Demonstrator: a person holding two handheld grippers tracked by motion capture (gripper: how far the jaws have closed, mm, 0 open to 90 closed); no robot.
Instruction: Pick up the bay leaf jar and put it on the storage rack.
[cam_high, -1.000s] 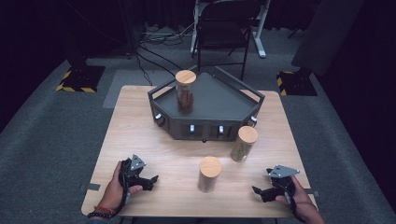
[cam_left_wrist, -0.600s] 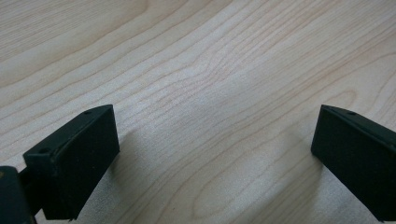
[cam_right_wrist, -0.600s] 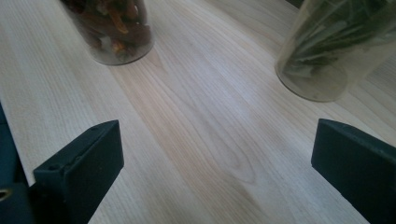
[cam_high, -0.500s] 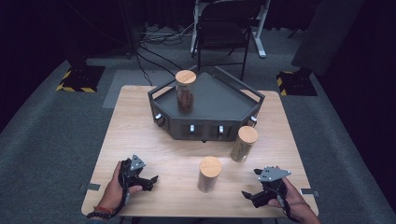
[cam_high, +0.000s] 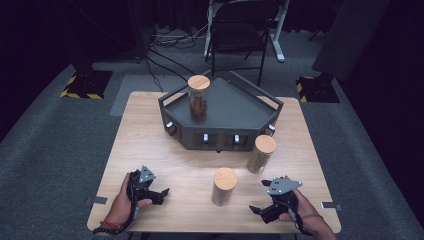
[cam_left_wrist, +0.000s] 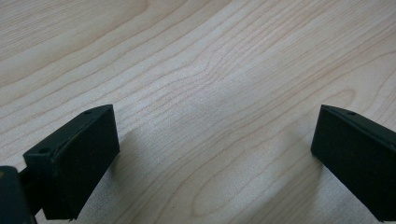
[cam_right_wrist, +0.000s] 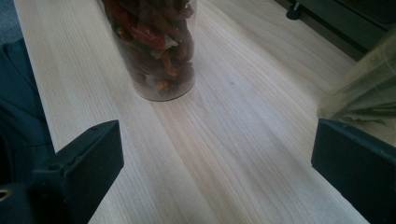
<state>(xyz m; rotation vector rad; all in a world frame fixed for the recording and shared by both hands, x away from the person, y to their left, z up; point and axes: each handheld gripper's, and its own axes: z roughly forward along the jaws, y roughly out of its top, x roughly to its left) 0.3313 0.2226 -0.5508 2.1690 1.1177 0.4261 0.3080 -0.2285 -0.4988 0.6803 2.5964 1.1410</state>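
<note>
While one clear glass jar w/ round wooden lid (cam_high: 198, 98) already stands upright in the dark grey angular metal tray (cam_high: 235, 107), two more wait on the pale wooden table (cam_high: 150, 140). Nearest the right gripper (cam_high: 259, 210) is the jar of dried red chillies (cam_right_wrist: 156, 46), just ahead of its jaws, which are spread wide w/ nothing between. Beside the tray's front stands the jar of pale greenish stuff (cam_high: 261, 153), prob. dried leaves. Left gripper (cam_left_wrist: 210, 154) rests low, jaws apart, empty. Roughly a third done; two jars left.
</note>
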